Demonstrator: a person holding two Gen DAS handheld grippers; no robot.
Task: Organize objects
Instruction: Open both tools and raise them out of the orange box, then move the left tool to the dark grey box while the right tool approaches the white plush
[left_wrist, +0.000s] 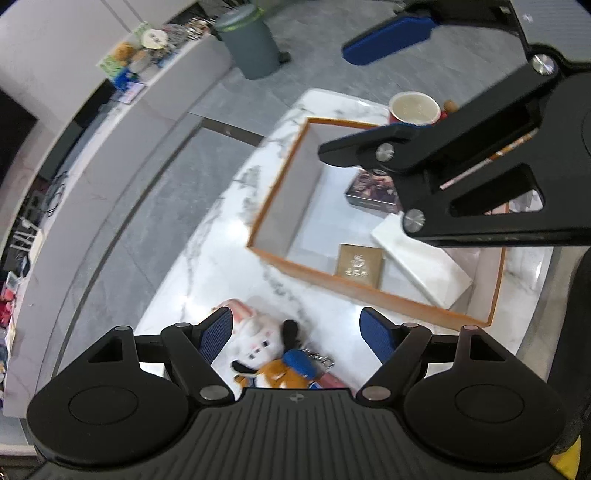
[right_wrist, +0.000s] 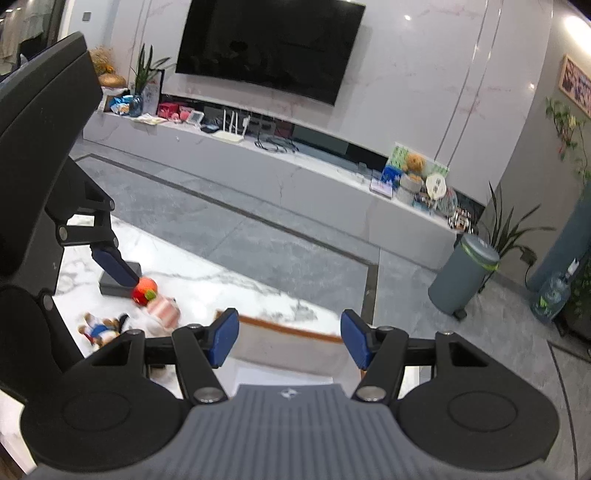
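While the marble table (left_wrist: 221, 236) carries everything, the orange-rimmed box (left_wrist: 280, 192) by its far edge already keeps a dark box (left_wrist: 369, 192), a white slab (left_wrist: 421, 262) and a gold card (left_wrist: 359, 265), likely the sorted lot. Nearer the front edge, plush toys (left_wrist: 266, 350) lie loose, probably next. Both grippers are released and empty: the left gripper (left_wrist: 295, 336) hangs over the toys, the right gripper (right_wrist: 290, 338) above the box.
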